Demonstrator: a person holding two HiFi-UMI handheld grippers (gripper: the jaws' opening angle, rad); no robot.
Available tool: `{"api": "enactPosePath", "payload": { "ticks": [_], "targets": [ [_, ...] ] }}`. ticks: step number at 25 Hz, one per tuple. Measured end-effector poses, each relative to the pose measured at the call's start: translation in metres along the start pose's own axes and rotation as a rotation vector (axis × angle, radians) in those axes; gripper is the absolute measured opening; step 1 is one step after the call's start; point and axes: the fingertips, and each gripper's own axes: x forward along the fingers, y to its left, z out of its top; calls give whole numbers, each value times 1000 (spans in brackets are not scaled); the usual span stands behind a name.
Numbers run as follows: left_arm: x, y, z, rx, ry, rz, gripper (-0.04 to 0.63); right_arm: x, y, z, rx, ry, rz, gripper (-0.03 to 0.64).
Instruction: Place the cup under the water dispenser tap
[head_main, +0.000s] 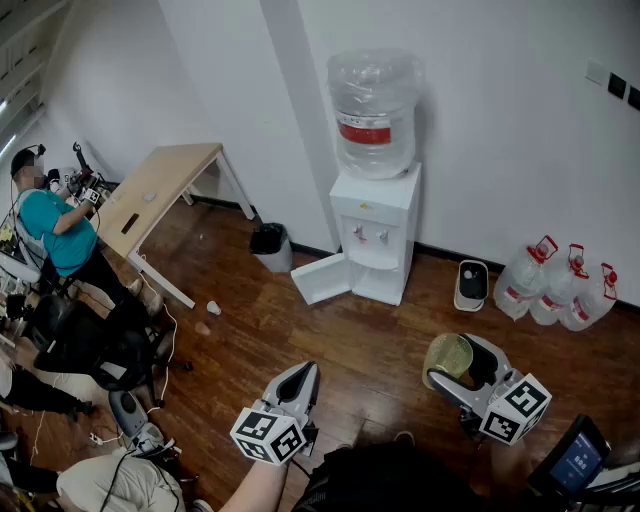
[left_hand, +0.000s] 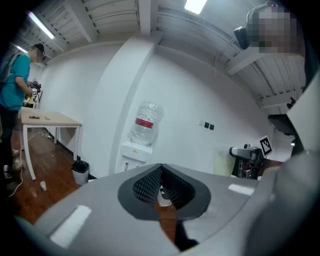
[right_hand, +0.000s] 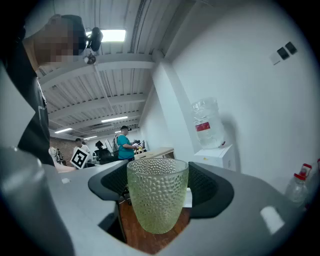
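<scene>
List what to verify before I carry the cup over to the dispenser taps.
1. Grip: cup upright between the right claw's pads, ok.
2. Cup contents: looks empty, ok.
3. Left claw: shut, nothing in it, ok.
4. Route: bare floor between the cup and the water dispenser, ok.
5. Lower door of the dispenser: stands open, to the left of the taps in the head view; probably not ok for an approach from that side.
6. Space under the taps: too small to read, cannot tell.
</scene>
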Motion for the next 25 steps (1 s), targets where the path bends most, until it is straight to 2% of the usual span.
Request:
{"api": "enactPosePath", "payload": {
  "ticks": [6,13,19,25],
  "targets": [
    [17,2,1,-8,-14,45,0,2,-25,-4,-28,24,17,370],
    [40,53,2,-51,5,61,0,59,-42,-10,-37,55,13,370],
    [68,123,14,-53,6,-1,0,132,-49,-1,-49,55,-23,371],
    [92,190,43,-67,25,-66,0,209,-58,8,-43,46,-100,370]
  ]
}}
